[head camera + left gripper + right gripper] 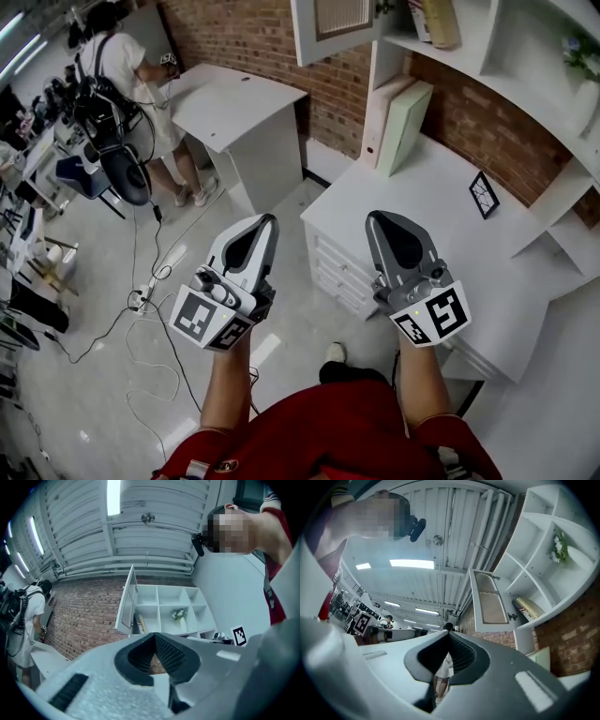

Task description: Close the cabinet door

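The only markings I can pick out are the black-and-white square codes on each gripper's cube; the print on the book spines is too small to read.

My left gripper [269, 218] has its jaws pressed together with nothing between them. The right gripper [372, 216] is the same, tips meeting on nothing.

The white cabinet door with a ribbed centre panel [336, 26] stands swung open at the top of the head view, well apart from both grippers. It sits above and left of the left gripper's tips in that gripper's view, above and right in the right gripper's view.

In the white open shelf unit [158, 606], the compartment just behind the door holds leaning books [528, 606], and another holds white flowers in a white vase [178, 615]. A white binder and pale green folder [405, 124] lean on the white desk [441, 234] below.
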`<state>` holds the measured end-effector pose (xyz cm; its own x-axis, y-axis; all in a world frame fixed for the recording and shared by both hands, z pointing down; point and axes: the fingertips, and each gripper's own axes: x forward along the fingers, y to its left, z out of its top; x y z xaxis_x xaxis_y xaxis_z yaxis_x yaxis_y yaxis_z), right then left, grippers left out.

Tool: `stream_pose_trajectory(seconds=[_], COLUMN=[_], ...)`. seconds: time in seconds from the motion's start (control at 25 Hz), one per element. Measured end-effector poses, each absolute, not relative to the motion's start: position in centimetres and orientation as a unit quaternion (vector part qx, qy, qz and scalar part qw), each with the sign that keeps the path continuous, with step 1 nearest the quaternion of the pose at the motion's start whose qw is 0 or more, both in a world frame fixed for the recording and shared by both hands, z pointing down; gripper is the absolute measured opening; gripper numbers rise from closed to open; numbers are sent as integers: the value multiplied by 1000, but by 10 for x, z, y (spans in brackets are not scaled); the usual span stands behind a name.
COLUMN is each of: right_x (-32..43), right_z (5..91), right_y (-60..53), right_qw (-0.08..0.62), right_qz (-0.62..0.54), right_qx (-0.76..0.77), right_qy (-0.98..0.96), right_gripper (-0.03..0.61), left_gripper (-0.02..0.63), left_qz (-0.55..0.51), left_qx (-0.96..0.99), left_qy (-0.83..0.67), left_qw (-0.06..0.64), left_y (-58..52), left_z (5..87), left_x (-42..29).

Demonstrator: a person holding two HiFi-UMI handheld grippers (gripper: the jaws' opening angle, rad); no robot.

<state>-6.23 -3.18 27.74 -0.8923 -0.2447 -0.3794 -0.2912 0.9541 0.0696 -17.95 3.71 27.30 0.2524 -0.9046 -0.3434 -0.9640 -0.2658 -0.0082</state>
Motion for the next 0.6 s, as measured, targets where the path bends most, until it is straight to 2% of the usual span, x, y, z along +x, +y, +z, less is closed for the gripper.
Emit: stream_pose_trajectory(seconds=[0.24, 0.6], right_x=[-79, -101], right_z=[279, 275], right_y=[-106, -155], right_qw=[188, 187], right_qz=[58, 58], right_qx=[-131, -143], right_qy=[972, 970], right_gripper=[12, 12], left_gripper=[3, 3], left_qz=[128, 116], left_qx=[-779, -784], left_qy=[602, 596], left_qw=[120, 132], left_y=[-42, -110], left_z=[263, 241], left_x=[-199, -232])
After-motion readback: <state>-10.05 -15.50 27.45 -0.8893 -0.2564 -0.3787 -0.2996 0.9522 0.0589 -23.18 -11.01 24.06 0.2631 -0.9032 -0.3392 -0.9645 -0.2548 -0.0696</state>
